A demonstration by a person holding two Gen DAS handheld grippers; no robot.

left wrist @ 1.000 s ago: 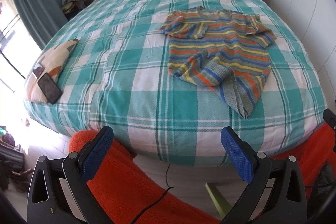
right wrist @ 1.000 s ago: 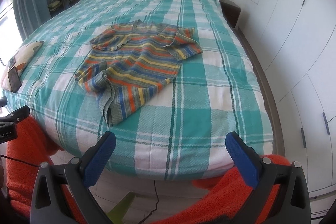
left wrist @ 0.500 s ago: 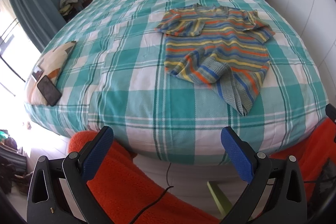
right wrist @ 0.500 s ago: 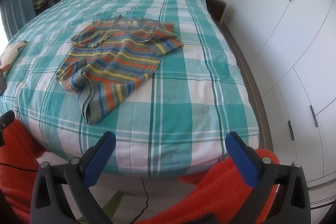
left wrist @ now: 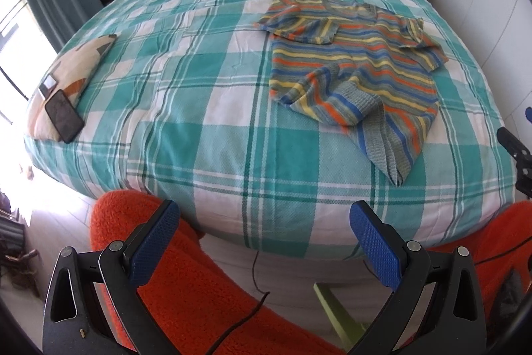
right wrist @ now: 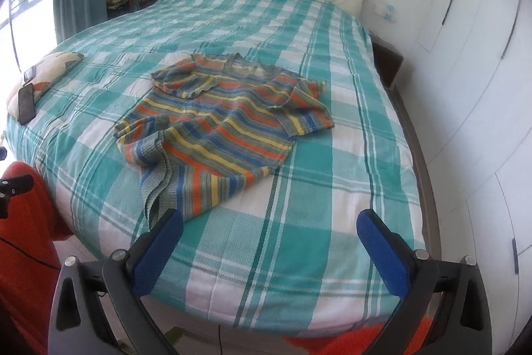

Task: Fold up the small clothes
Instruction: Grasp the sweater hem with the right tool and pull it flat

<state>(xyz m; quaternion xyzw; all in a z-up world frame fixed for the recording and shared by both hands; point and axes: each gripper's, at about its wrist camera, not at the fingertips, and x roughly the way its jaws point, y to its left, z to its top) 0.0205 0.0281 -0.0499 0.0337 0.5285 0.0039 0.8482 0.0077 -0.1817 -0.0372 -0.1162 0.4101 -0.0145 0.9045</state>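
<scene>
A: Where's the shirt [left wrist: 352, 69]?
B: On the bed [left wrist: 206, 108], right of the middle, near hem bunched and turned over.
A: And the grippers?
B: Left gripper [left wrist: 264, 240] and right gripper [right wrist: 269, 238] both spread wide, empty, at the near edge.

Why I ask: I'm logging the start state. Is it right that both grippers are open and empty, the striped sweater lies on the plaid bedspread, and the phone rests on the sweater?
Not quite: the phone rests on a small cushion at the bed's edge, far from the striped sweater, as the left wrist view shows. The rest holds: the left gripper and right gripper are open and empty, and the sweater lies on the plaid bedspread.
</scene>
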